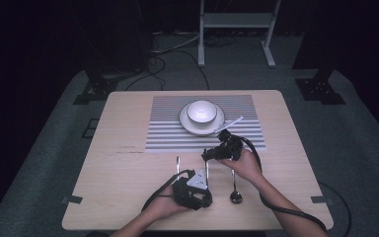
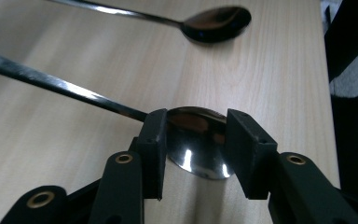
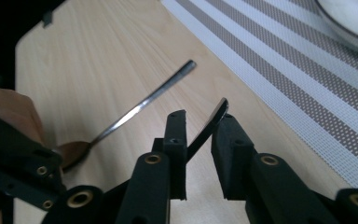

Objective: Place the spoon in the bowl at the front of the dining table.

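From the high view, a wooden table (image 1: 128, 173) carries a striped placemat (image 1: 168, 128) at its far side, with a white bowl (image 1: 201, 111) sitting on a white saucer (image 1: 190, 126) in the middle of it. Nearer the person lie three spoons: a left spoon (image 1: 177, 165), a middle spoon (image 1: 207, 170) and a right spoon (image 1: 234, 190), its bowl towards the person. The left tool (image 1: 193, 190) sits low at the near end of the middle spoon, and the right tool (image 1: 211, 155) is over that spoon's far end. Over to the left gripper view: the left tool (image 2: 193, 144) has its jaws standing apart either side of the middle spoon's (image 2: 196, 144) shiny bowl, close to it but whether they touch is hard to say; the right spoon (image 2: 216, 23) lies beyond on the table (image 2: 74, 140). Now the right gripper view: the right tool (image 3: 200, 135) straddles the handle tip of the middle spoon (image 3: 209, 126), which tilts up off the table (image 3: 98, 60), jaws apart with a gap showing. The left spoon (image 3: 140, 105) lies just beyond, and the placemat (image 3: 284, 70) runs along the right.
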Demonstrator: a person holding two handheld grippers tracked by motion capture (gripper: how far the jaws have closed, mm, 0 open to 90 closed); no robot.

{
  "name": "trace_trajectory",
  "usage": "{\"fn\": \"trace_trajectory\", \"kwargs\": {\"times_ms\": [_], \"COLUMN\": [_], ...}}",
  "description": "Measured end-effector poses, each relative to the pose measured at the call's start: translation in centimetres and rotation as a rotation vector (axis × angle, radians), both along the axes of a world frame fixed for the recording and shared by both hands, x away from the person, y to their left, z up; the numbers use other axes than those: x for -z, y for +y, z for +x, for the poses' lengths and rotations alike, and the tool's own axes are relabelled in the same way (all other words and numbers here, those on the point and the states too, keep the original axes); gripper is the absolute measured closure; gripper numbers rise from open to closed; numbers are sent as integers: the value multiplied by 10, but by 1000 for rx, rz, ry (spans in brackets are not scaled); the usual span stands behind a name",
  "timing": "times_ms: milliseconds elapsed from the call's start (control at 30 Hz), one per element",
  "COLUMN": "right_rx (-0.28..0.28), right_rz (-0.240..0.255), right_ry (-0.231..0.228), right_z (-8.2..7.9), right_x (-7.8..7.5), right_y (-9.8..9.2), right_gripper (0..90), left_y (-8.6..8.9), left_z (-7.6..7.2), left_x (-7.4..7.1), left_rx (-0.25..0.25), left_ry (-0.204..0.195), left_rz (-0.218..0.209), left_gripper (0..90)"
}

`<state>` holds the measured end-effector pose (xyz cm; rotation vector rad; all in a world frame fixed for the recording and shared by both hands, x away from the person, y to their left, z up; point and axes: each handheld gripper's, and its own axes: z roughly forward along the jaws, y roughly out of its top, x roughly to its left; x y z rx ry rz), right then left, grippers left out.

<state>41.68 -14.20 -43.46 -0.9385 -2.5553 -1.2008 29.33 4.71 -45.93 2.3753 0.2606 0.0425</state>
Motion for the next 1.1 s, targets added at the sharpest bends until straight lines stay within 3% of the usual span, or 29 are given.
{"fn": "trace_trajectory", "kwargs": {"times_ms": [233, 367, 567, 833, 1100], "right_rx": [3, -1, 12, 67, 102], "right_rz": [63, 90, 83, 129, 149], "right_ry": [21, 6, -33, -33, -41], "right_z": [0, -2, 1, 15, 24], "right_x": [-19, -37, -59, -69, -72], "right_y": [-7, -8, -9, -17, -19], "right_gripper": [841, 884, 885, 885, 885], "left_y": [11, 15, 15, 17, 20], "left_z": [4, 6, 4, 4, 5], "left_x": [-13, -16, -19, -22, -21], "left_rx": [-32, -42, -40, -36, -47], "left_ry": [-10, 4, 1, 26, 27], "left_rz": [-58, -84, -88, -133, -130], "left_gripper": [557, 514, 407, 215, 186]}}
